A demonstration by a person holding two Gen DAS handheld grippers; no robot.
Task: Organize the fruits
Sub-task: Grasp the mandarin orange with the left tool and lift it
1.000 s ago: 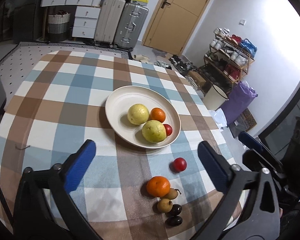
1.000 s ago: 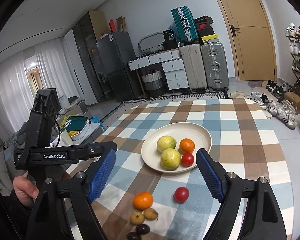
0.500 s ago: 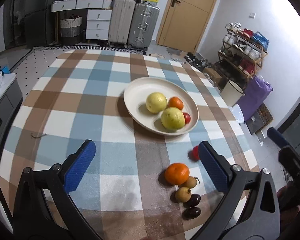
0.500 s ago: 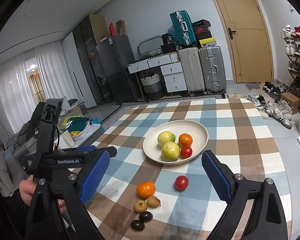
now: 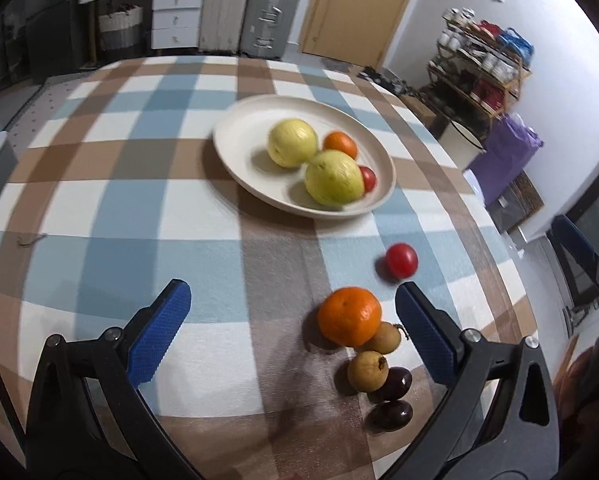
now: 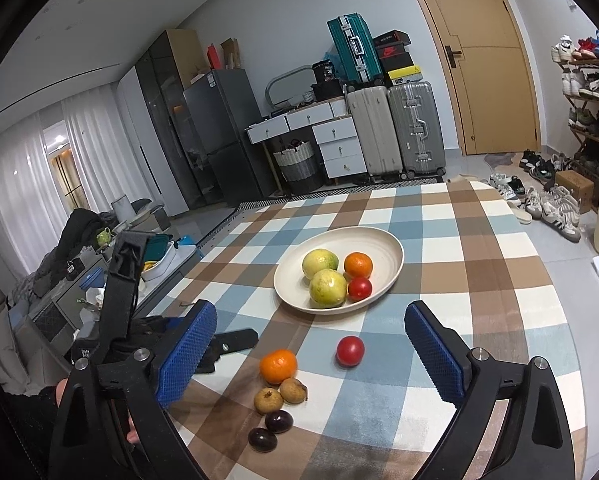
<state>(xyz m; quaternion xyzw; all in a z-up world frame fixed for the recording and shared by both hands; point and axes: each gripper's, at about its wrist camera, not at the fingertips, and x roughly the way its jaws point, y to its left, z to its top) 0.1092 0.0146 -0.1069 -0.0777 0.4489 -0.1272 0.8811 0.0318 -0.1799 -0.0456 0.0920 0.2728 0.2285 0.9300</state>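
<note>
Left gripper (image 5: 292, 330): I'm holding it low over the near side of the table, jaws spread wide, nothing between the blue pads; in the right wrist view its black frame is sitting at the table's left edge.
Table (image 5: 111, 184): a checked blue, brown and white cloth is covering it from edge to edge.
Plate (image 5: 235, 152): it's sitting toward the middle of the table, a bit to the right in my left view, carrying two yellow-green fruits (image 5: 292, 142), an orange (image 5: 340, 144) and a small red tomato (image 5: 368, 178) tucked at its right rim.
Loose orange (image 5: 349, 315): it's lying on the cloth near the table's near edge, well short of the plate, touching a brown fruit behind it.
Brown fruits (image 5: 368, 371): two of them are huddling just beside the loose orange, toward the near edge.
Dark plums (image 5: 391, 415): two are lying closest to the near edge, touching the brown pair.
Loose tomato (image 5: 401, 260): it's sitting alone between the plate and the cluster, apart from both.
Right gripper (image 6: 310, 356): I'm hovering it above the near edge, jaws spread wide and gripping nothing; the loose fruits are showing between its pads.
Motion blur: the left view is smearing slightly around the plate.
</note>
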